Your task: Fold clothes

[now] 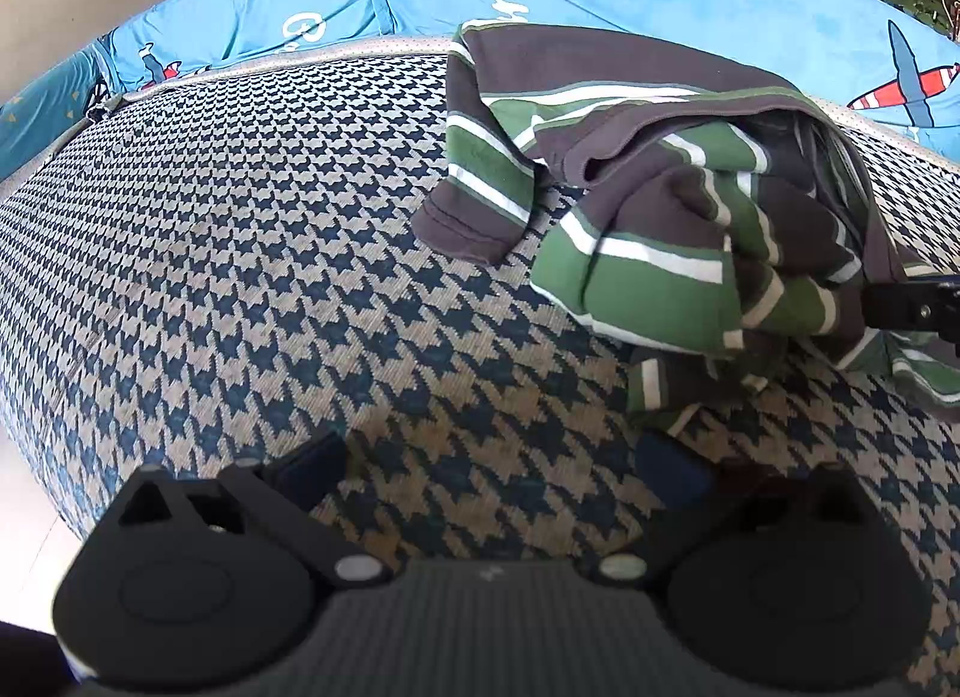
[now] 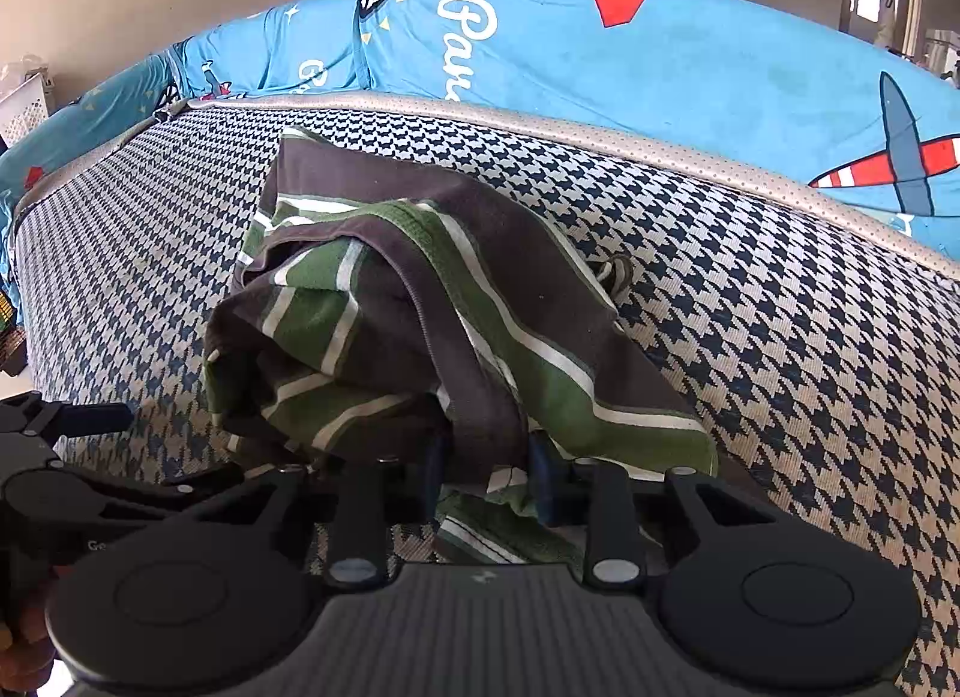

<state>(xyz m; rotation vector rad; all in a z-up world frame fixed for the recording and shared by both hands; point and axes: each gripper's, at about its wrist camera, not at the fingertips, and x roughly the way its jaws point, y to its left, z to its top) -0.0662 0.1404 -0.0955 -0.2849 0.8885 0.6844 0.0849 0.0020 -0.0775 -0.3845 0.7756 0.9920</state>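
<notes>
Striped shirt (image 2: 420, 325) crumpled on houndstooth mattress (image 2: 780, 307); right fingers (image 2: 489, 472) clamped on it, left fingers (image 1: 486, 466) apart.

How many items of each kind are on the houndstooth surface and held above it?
Striped garments: 1, the crumpled green, grey and white shirt
Handheld grippers: 2, left gripper and right gripper
Blue printed covers behind: 1
Total: 4
</notes>
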